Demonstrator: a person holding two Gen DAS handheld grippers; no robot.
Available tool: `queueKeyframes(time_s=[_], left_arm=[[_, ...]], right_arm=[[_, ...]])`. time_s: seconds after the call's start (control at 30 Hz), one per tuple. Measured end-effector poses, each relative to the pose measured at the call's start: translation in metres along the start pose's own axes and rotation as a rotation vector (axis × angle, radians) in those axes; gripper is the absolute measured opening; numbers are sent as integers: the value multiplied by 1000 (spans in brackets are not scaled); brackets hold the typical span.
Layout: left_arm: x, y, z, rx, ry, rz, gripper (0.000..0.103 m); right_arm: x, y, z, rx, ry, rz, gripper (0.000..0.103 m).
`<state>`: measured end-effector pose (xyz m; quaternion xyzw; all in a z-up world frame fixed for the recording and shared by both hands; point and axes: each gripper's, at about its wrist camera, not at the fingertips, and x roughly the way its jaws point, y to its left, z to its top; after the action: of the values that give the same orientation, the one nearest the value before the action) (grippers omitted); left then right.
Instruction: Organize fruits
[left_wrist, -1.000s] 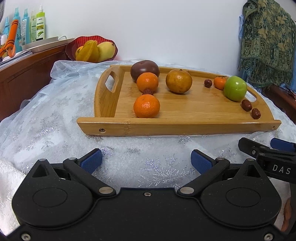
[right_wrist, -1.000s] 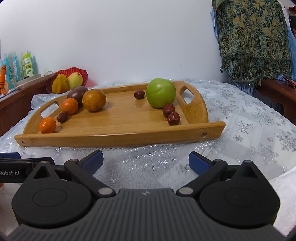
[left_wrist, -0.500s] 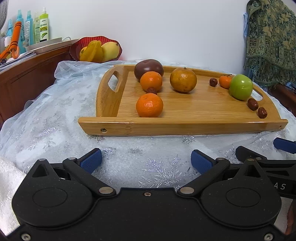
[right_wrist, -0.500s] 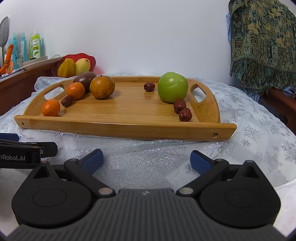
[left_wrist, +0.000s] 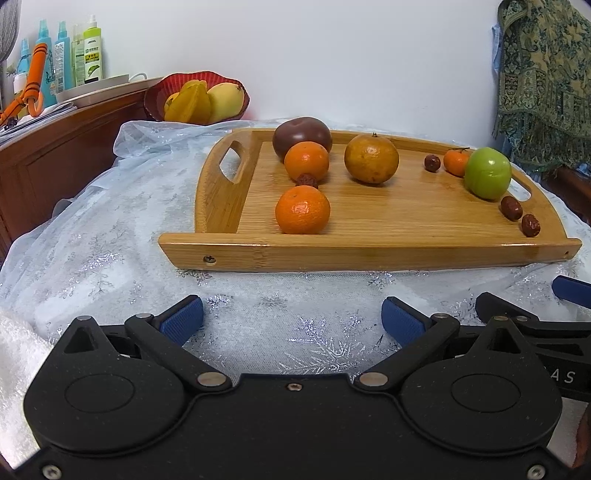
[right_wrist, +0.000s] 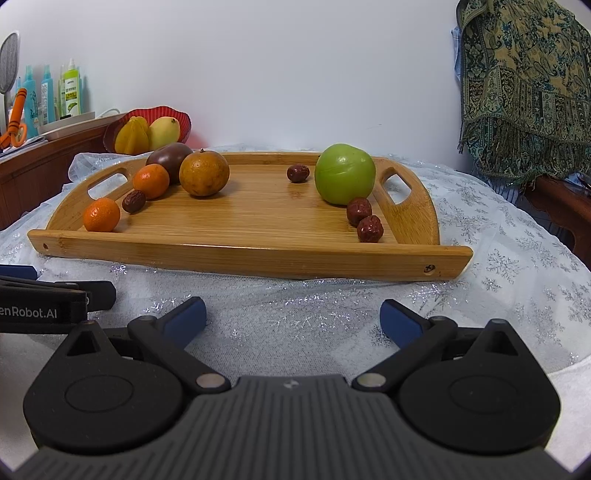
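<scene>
We count eleven fruits on the wooden tray (right_wrist: 258, 254). Three are small oranges: one (left_wrist: 302, 209) at the tray's front left corner, one (left_wrist: 306, 161) behind it, and one (left_wrist: 455, 161) far back by the green apple (right_wrist: 345, 178). The apple sits beside the tray's right handle cutout. Four red dates lie on the tray: one (right_wrist: 134, 201) between the two left oranges, one (right_wrist: 298, 172) just left of the apple, and a touching pair (right_wrist: 364, 224) in front of the apple. A dull brownish orange (right_wrist: 204, 174) stands left of the tray's middle, with a dark purple fruit (right_wrist: 170, 156) behind it near the back rim.

The tray rests on a snowflake cloth (right_wrist: 517, 266). Beyond the tray's left end we see a red bowl (left_wrist: 159, 96) holding a starfruit and a mango, and five bottles (left_wrist: 70, 55) further left.

Our left claw (left_wrist: 291, 317) hovers over the cloth before the tray, its blue pads wide apart and empty. Our right claw (right_wrist: 291, 317) does likewise, also spread and empty.
</scene>
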<state>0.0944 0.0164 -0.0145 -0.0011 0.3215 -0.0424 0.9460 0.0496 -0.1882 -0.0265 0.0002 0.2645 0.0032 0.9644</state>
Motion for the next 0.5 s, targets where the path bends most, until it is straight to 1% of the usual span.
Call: queueKeyframes(time_s=[0.5], left_arm=[[-1,0,-2,-1,-7,9,103]], right_arm=[[0,0,0,0,-1,0,103]])
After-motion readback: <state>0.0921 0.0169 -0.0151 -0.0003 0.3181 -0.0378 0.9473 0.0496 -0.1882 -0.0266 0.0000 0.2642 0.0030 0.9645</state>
